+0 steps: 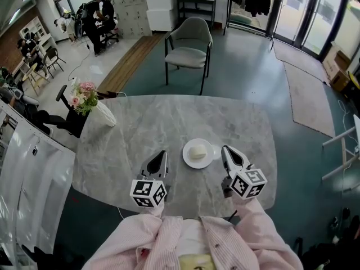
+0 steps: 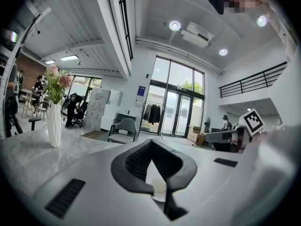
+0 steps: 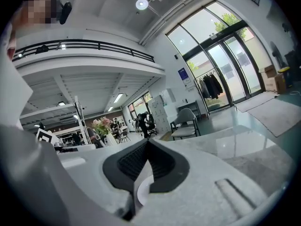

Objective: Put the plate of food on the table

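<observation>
A small white plate [image 1: 198,153] with a pale lump of food on it rests on the grey marble table [image 1: 169,117], near the front edge. My left gripper [image 1: 163,155] lies just left of the plate, jaws shut and holding nothing. My right gripper [image 1: 225,149] lies just right of the plate, its tip close to the rim, also shut and empty. In the left gripper view the shut jaws [image 2: 151,143] leave a slit through which a bit of the plate [image 2: 158,188] shows. The right gripper view shows the same: shut jaws [image 3: 147,143] and a sliver of white plate [image 3: 141,193] behind them.
A white vase of pink flowers [image 1: 90,102] stands at the table's far left corner; it also shows as the vase [image 2: 55,122] in the left gripper view. A grey armchair [image 1: 188,49] stands beyond the far edge. My pink sleeves are at the near edge.
</observation>
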A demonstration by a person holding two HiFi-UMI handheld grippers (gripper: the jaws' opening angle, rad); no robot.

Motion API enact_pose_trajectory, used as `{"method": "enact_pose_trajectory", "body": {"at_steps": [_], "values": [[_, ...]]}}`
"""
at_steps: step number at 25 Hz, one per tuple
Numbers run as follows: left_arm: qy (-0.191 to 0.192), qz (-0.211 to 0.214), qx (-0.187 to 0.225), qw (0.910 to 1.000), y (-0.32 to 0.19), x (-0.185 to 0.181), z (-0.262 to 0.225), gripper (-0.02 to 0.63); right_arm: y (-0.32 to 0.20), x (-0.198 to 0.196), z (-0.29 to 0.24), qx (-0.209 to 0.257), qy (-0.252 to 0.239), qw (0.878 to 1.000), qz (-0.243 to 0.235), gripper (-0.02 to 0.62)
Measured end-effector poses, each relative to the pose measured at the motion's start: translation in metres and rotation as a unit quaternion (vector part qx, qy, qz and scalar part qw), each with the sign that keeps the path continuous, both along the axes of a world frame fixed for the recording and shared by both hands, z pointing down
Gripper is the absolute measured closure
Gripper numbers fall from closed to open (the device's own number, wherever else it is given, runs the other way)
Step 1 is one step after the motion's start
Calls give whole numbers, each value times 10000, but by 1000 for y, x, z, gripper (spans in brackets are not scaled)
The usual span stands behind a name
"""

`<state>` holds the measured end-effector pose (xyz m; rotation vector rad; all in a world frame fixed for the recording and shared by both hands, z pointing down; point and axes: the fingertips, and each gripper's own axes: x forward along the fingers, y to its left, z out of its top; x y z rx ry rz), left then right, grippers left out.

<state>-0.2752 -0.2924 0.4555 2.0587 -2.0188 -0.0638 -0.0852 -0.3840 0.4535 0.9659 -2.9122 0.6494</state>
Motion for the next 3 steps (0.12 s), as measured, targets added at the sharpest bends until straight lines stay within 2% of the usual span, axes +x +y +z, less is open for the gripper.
{"method": "enact_pose_trajectory", "body": {"at_steps": [3], "values": [[-8, -14, 5, 10000, -1, -1, 1, 609, -1, 0, 1, 11, 14, 10000, 5, 591]]}}
